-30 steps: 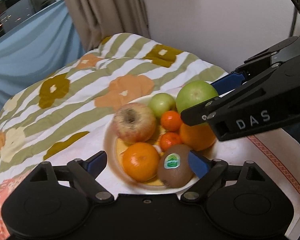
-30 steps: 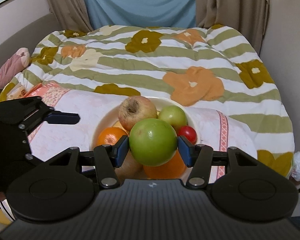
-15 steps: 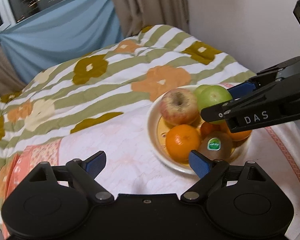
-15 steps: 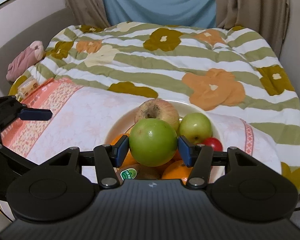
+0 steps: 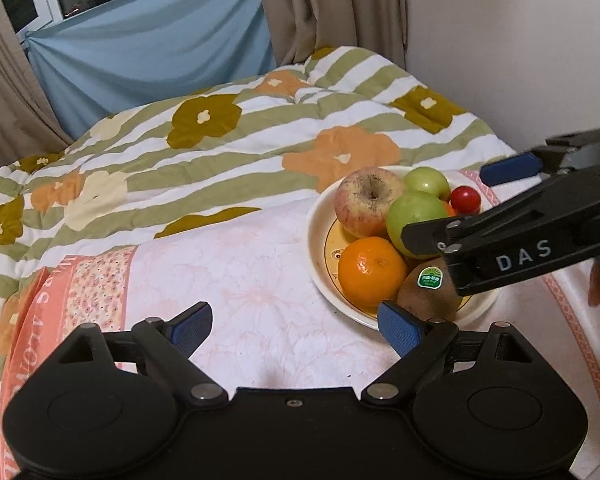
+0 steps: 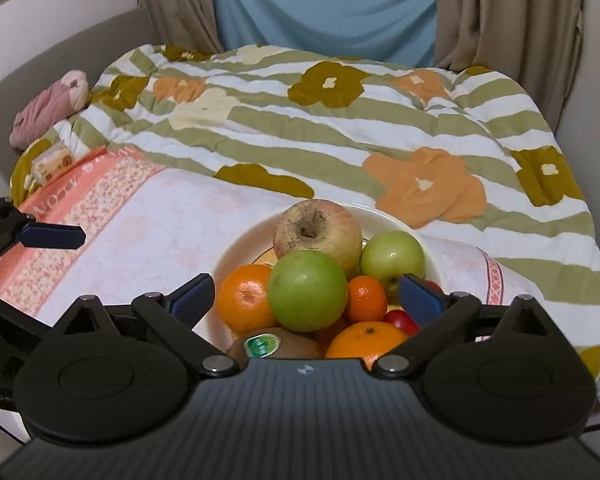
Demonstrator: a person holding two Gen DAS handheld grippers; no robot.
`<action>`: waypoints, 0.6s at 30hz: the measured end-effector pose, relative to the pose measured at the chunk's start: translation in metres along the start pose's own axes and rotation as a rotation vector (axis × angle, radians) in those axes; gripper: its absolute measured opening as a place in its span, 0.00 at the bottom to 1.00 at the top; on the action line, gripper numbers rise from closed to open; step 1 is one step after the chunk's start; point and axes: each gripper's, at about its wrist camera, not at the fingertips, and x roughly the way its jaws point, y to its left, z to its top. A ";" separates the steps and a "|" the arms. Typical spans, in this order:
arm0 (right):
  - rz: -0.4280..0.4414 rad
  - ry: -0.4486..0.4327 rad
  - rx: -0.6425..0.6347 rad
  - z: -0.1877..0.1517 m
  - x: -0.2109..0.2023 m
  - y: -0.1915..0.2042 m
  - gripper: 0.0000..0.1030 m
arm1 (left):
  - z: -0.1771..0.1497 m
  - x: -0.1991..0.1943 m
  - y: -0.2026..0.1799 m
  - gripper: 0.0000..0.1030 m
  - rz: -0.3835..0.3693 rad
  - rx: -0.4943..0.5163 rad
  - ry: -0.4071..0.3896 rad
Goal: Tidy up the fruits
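Left wrist view: looks forward and down along its own fingers (image 5: 400, 326), from the near left of the plate (image 5: 320, 276), facing the bed quilt (image 5: 228, 160) and the blue curtain (image 5: 148, 52); the plate sits right of centre, close.
Right wrist view: looks down from just above the plate (image 6: 236, 252), very near, with the fruit pile between its fingers (image 6: 192, 298), facing the quilt (image 6: 340, 132) beyond.
Shared: the plate, the pink cloth (image 5: 260, 280) (image 6: 172, 236) beside it, the quilt and curtain.
Cross-sight: each view catches the other's fingers beside the plate.
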 end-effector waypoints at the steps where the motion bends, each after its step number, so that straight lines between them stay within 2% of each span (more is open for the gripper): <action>1: -0.007 -0.007 0.008 -0.001 -0.006 0.002 1.00 | -0.001 -0.004 0.001 0.90 -0.002 -0.005 -0.008; 13: -0.106 -0.159 0.043 0.005 -0.113 0.069 1.00 | -0.014 -0.103 0.041 0.90 0.031 -0.045 -0.158; 18: -0.154 -0.210 0.089 0.002 -0.164 0.096 1.00 | -0.026 -0.149 0.060 0.92 0.042 -0.099 -0.229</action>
